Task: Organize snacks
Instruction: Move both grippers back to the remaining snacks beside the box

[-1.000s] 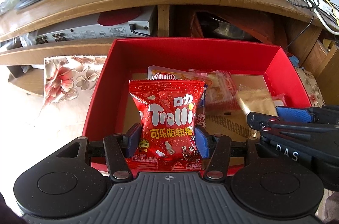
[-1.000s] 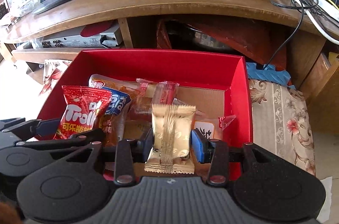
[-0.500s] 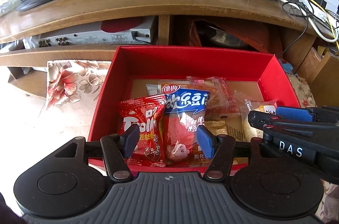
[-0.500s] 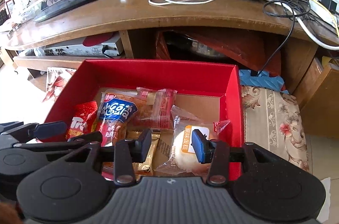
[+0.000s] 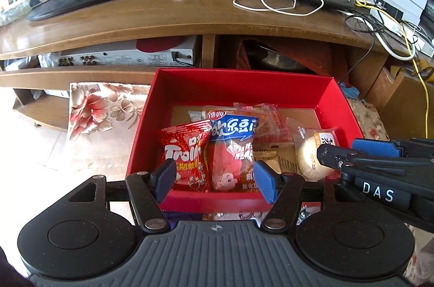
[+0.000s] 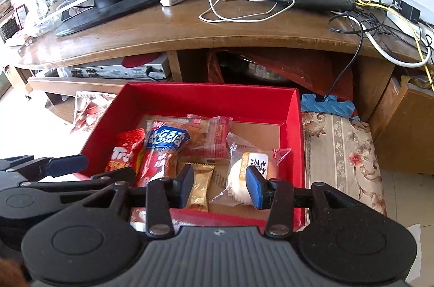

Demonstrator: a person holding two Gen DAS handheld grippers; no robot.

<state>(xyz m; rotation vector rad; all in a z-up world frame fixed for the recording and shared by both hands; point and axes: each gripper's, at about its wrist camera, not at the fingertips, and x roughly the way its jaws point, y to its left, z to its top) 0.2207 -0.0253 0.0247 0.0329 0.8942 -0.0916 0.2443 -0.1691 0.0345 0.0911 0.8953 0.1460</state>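
Snack storage was the red box (image 5: 244,86), which filled the centre of both views and already contained every packet visible.

Risk 1: the box's near wall sat directly under both tools. A low pass on my next reach could have caught that wall and shoved the box along the floral cloth (image 5: 103,110).

Risk 2: the packets overlapped loosely. A careless dip could have dragged the blue-and-red packet (image 5: 233,146) off the pile or snagged a neighbour.

My left gripper (image 5: 214,179) was opening and had nothing between its pads. The Trolli bag (image 5: 184,151) lay in the box just beyond its left pad, leaning on the blue-and-red packet.

My right gripper (image 6: 219,185) stood at a narrow gap and gripped nothing. The bun packet (image 6: 244,170) lay behind its right pad, lower centre of frame, and the small gold packet (image 6: 200,186) lay just beside its left pad.
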